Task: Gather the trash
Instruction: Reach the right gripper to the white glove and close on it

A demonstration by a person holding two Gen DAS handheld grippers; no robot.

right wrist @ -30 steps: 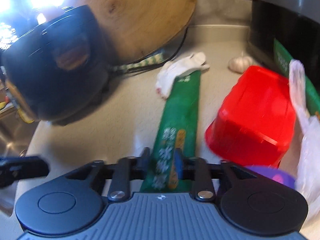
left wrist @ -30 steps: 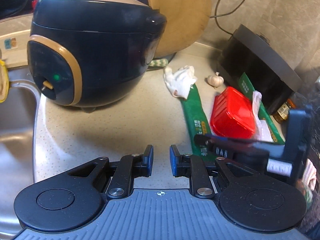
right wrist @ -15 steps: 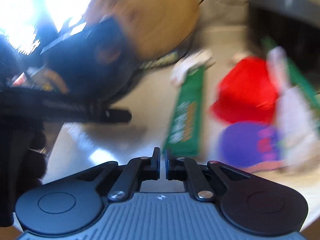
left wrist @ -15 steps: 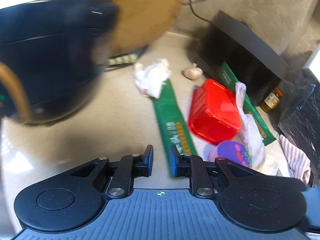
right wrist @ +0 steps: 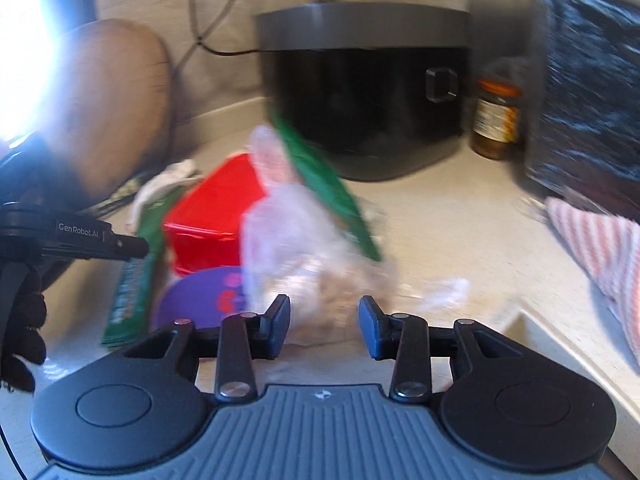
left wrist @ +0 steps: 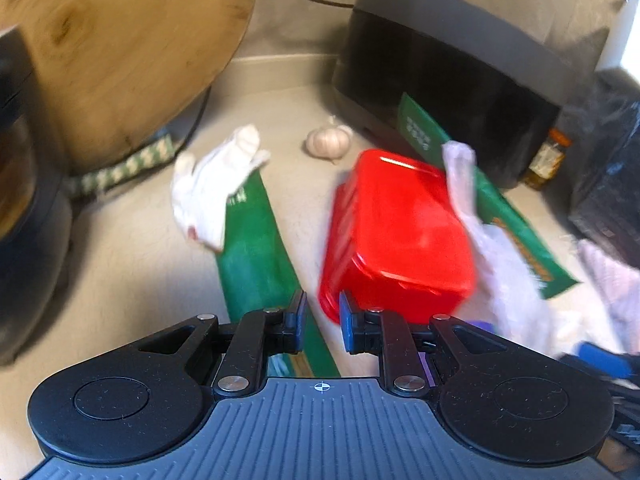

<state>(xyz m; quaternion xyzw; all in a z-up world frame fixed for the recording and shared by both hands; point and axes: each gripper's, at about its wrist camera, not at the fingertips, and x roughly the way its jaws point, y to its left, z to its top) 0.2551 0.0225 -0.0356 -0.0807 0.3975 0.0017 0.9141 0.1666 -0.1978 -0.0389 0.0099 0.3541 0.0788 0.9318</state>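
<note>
Over cluttered countertop (right wrist: 440, 216), right hand-held gripper (right wrist: 324, 326) opening, empty; left (left wrist: 322, 322) part-open, empty.

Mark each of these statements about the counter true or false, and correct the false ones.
1. The red container lies between two green wrappers. True.
2. The crumpled white tissue rests on the far end of the left green wrapper. True.
3. The garlic bulb sits inside the red container. False: it lies on the counter behind it.
4. The left gripper grips the tissue. False: it holds nothing.
5. The right gripper is clamped on the jar. False: its jaws are opening, before the clear plastic bag.
</note>
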